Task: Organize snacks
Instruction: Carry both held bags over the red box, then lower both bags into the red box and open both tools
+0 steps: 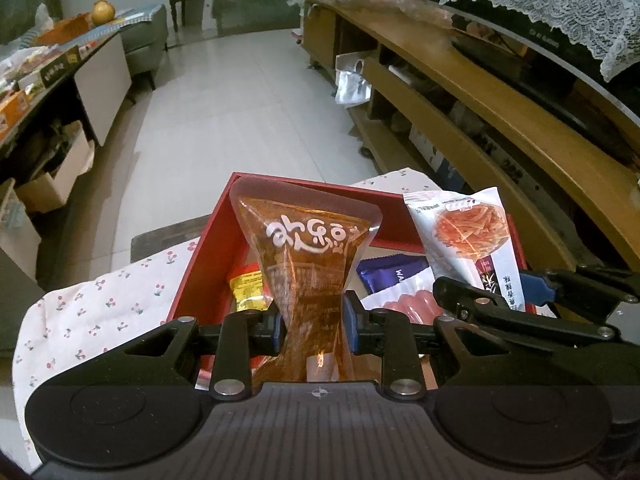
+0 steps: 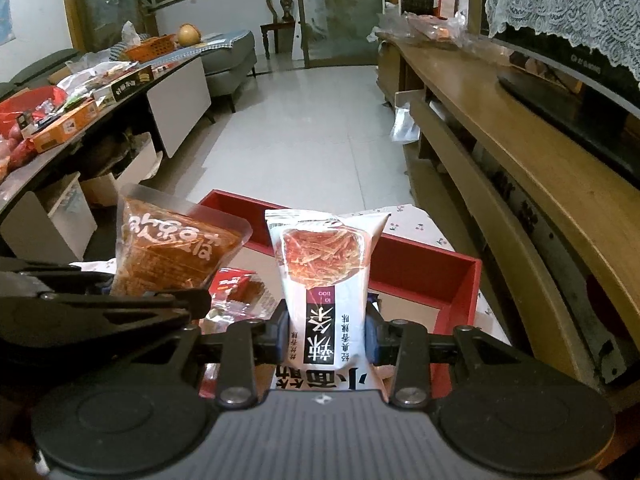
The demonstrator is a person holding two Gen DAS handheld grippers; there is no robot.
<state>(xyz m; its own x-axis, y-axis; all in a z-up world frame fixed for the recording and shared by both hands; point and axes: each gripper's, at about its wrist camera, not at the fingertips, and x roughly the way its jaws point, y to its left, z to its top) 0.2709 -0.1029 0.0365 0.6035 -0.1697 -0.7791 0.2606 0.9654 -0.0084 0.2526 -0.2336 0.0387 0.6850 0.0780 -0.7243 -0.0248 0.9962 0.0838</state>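
Observation:
My left gripper (image 1: 314, 326) is shut on a clear orange snack bag (image 1: 306, 248) with white lettering, held upright above an open red box (image 1: 276, 184). My right gripper (image 2: 326, 334) is shut on a white snack packet (image 2: 324, 272) picturing red strips, also held over the red box (image 2: 424, 264). The orange bag shows at the left of the right wrist view (image 2: 172, 248); the white packet shows at the right of the left wrist view (image 1: 470, 236). Inside the box lie a purple wrapper (image 1: 390, 272), a yellow packet (image 1: 248, 286) and a sausage pack (image 1: 408, 304).
The box sits on a cherry-print cloth (image 1: 108, 304) over a small table. A wooden TV cabinet (image 2: 532, 168) runs along the right. A cluttered dark table (image 2: 68, 120) with boxes stands on the left. White tiled floor (image 1: 240, 112) lies beyond.

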